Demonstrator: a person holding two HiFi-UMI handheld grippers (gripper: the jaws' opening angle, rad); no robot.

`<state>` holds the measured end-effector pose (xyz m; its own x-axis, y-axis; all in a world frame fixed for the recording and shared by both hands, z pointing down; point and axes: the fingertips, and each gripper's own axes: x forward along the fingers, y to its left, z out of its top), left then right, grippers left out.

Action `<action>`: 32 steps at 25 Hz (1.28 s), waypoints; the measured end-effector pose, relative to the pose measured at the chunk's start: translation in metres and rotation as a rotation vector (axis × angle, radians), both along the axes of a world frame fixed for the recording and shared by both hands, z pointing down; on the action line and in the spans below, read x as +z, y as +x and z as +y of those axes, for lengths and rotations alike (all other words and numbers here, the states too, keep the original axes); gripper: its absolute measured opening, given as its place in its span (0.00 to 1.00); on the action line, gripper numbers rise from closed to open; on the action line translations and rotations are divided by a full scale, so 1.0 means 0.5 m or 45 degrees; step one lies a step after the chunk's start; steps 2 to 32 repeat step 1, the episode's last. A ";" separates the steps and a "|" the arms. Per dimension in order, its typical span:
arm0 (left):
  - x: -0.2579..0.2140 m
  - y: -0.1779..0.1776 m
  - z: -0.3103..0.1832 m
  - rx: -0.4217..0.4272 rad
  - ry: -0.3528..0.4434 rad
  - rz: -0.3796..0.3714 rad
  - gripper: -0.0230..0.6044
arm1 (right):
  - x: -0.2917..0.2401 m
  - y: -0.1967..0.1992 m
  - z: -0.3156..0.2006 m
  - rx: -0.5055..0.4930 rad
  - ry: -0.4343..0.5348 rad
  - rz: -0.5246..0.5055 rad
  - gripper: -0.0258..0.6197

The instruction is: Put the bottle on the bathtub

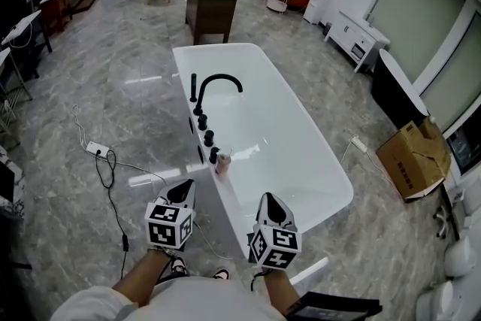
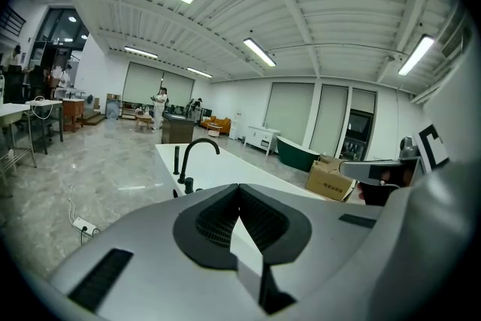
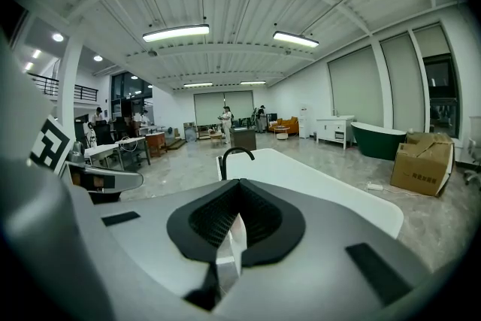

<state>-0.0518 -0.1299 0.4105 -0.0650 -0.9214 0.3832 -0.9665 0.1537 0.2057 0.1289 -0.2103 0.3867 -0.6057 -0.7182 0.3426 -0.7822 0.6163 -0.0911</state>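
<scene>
Head view: one bottle [image 1: 222, 163], perhaps pink, on one bathtub [image 1: 331, 188]; left gripper [image 1: 183, 189], right gripper [image 1: 271, 200] clenched.

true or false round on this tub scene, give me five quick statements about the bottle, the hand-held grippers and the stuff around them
1. The bottle stands on the rim of the bathtub. True.
2. The right hand-held gripper holds the bottle. False: its jaws are together with nothing between them, and the bottle stands apart from it on the rim.
3. The faucet on the bathtub is black. True.
4. The cardboard box sits inside the bathtub. False: it is on the floor to the right of the bathtub.
5. The left hand-held gripper has its jaws wide apart. False: they are together and empty.
</scene>
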 end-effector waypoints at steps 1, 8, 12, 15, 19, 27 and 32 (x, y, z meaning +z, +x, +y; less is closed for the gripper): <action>0.001 -0.002 0.001 -0.002 -0.002 0.001 0.06 | 0.001 -0.001 0.000 0.000 -0.001 0.001 0.08; 0.001 -0.002 0.001 -0.002 -0.002 0.001 0.06 | 0.001 -0.001 0.000 0.000 -0.001 0.001 0.08; 0.001 -0.002 0.001 -0.002 -0.002 0.001 0.06 | 0.001 -0.001 0.000 0.000 -0.001 0.001 0.08; 0.001 -0.002 0.001 -0.002 -0.002 0.001 0.06 | 0.001 -0.001 0.000 0.000 -0.001 0.001 0.08; 0.001 -0.002 0.001 -0.002 -0.002 0.001 0.06 | 0.001 -0.001 0.000 0.000 -0.001 0.001 0.08; 0.001 -0.002 0.001 -0.002 -0.002 0.001 0.06 | 0.001 -0.001 0.000 0.000 -0.001 0.001 0.08; 0.001 -0.002 0.001 -0.002 -0.002 0.001 0.06 | 0.001 -0.001 0.000 0.000 -0.001 0.001 0.08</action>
